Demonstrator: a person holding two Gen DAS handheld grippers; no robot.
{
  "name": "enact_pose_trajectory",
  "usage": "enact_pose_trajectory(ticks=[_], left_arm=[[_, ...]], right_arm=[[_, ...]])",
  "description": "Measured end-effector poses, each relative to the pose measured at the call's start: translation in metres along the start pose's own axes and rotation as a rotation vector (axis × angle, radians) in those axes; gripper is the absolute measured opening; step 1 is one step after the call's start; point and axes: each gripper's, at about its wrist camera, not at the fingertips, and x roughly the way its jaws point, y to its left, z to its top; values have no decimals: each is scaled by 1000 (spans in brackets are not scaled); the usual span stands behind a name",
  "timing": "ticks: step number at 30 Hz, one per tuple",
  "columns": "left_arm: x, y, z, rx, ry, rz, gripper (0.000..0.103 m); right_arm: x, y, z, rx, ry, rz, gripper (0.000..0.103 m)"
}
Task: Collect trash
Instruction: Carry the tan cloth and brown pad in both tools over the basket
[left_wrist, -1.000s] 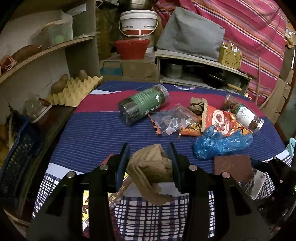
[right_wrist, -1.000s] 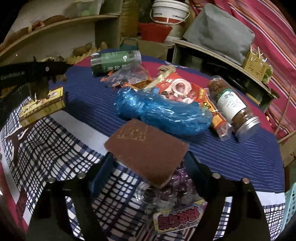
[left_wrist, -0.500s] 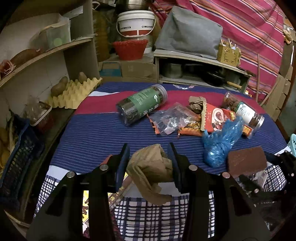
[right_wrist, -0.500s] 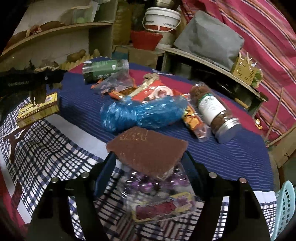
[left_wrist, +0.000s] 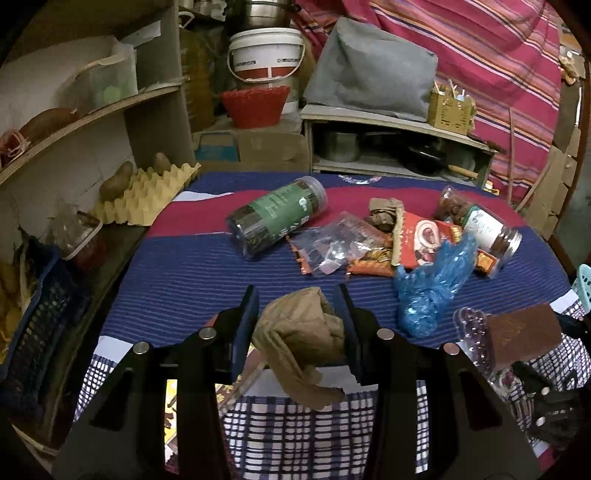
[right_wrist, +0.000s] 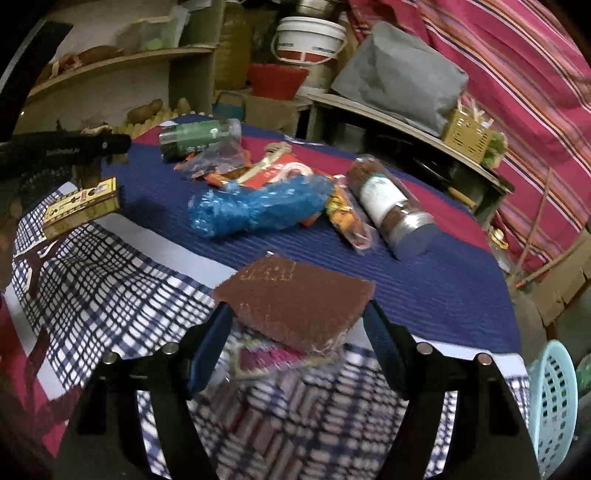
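Note:
My left gripper (left_wrist: 298, 308) is shut on a crumpled brown paper wad (left_wrist: 301, 332), held above the table's near edge. My right gripper (right_wrist: 295, 325) is shut on a brown scouring pad (right_wrist: 295, 295) with a clear plastic wrapper (right_wrist: 269, 360) under it, lifted off the cloth; both show at the right of the left wrist view (left_wrist: 521, 338). On the table lie a blue plastic bag (right_wrist: 255, 206), a red snack packet (left_wrist: 421, 240), a clear wrapper (left_wrist: 340, 247), a green-label jar (left_wrist: 277, 218) and a brown-filled jar (right_wrist: 388, 203).
A yellow box (right_wrist: 83, 205) lies at the table's left near edge. A teal basket (right_wrist: 554, 398) stands off the table's right edge. Shelves with an egg tray (left_wrist: 144, 199), a dark crate (left_wrist: 33, 325), a bucket (left_wrist: 266, 55) and a red bowl (left_wrist: 255, 105) ring the far side.
My right gripper has lifted the scouring pad and wrapper and drawn back toward the near right. The blue bag was dragged and shifted. The left gripper has held still with its wad.

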Motion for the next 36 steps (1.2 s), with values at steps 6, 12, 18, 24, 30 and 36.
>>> enact_pose_trajectory(ticks=[6, 12, 18, 24, 30, 36], left_arm=[[-13, -25, -2, 60, -36, -19, 41], [-35, -50, 1, 78, -86, -82, 41], [-51, -97, 4, 121, -125, -154, 41], [-51, -165, 8, 183, -131, -234, 41], [-50, -250, 6, 240, -143, -348, 41], [-47, -334, -2, 309, -137, -444, 41]], right_arm=[[-30, -38, -5, 75, -33, -62, 73], [-63, -85, -17, 174, -82, -123, 73], [-91, -134, -39, 251, -123, -205, 73], [-107, -189, -75, 344, -121, -282, 73], [-116, -244, -113, 439, -93, -377, 73], [-122, -280, -140, 507, -75, -450, 73]])
